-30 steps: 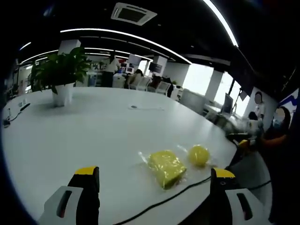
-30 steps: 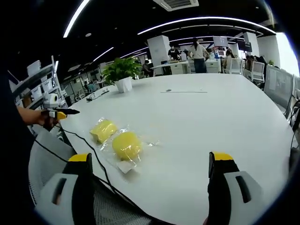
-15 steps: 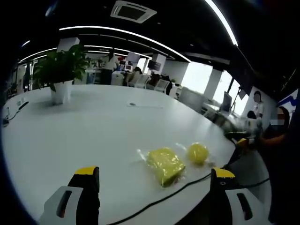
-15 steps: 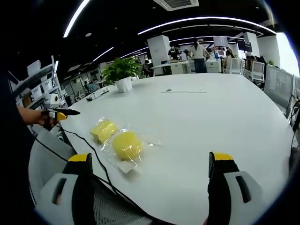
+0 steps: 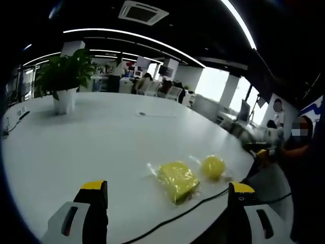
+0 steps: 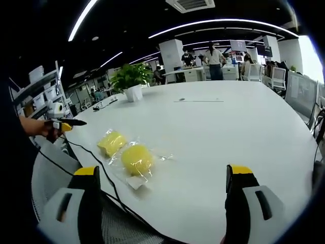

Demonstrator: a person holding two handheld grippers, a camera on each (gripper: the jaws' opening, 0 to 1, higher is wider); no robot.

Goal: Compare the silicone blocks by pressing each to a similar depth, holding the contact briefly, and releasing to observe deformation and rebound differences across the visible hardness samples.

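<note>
Silicone samples, two yellow ones sealed in clear plastic bags, lie near the white table's [image 5: 76, 147] edge. In the left gripper view, the left gripper [image 5: 167, 203] is spread wide at bottom, holding nothing; just beyond sit the squarish yellow block [image 5: 176, 180] and round yellow block [image 5: 214, 166]. In the right gripper view, the right gripper [image 6: 165, 201] is likewise spread, empty. A black cable [image 6: 104, 175] runs past. Upper left stands a potted green plant [image 5: 63, 79].
</note>
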